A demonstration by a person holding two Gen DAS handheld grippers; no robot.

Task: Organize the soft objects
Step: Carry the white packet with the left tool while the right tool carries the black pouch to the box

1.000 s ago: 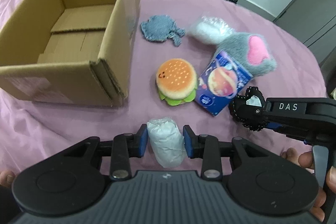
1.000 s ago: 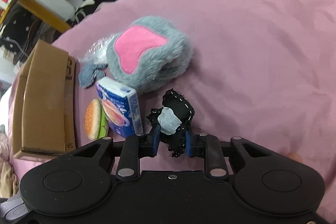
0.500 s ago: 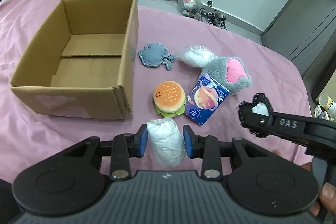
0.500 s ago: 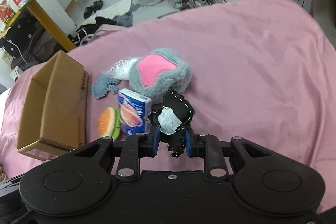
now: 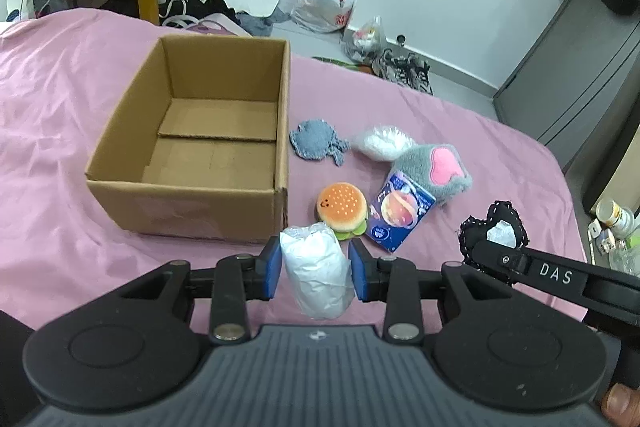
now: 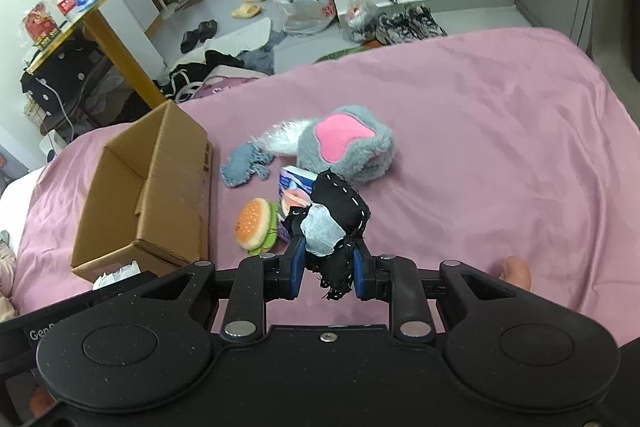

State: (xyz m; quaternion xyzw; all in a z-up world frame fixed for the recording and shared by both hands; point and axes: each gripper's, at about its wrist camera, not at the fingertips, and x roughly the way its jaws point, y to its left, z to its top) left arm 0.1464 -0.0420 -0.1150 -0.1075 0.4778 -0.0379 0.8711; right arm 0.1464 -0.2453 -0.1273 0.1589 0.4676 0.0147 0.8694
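My left gripper (image 5: 316, 269) is shut on a white wrapped soft bundle (image 5: 316, 273), held above the pink bedsheet just in front of an empty cardboard box (image 5: 188, 211). My right gripper (image 6: 327, 267) is shut on a black heart-shaped pad with a white patch (image 6: 336, 211), also lifted; the black pad (image 5: 494, 231) shows at the right in the left wrist view. On the sheet lie a burger plush (image 5: 342, 211), a blue tissue pack (image 5: 400, 213), a grey-and-pink plush (image 5: 436, 169), a grey knitted piece (image 5: 316, 143) and a white fluffy bag (image 5: 382, 143).
The pink sheet (image 6: 500, 147) covers the whole bed; its far edge drops to a floor with slippers, bags and shoes. A grey cabinet (image 5: 568, 75) stands to the right. A wooden-legged table (image 6: 100, 23) stands to the left behind the box.
Both grippers have risen and drawn back from the sheet with their objects, so the box and the toys look smaller and farther away. The items on the sheet have not moved.
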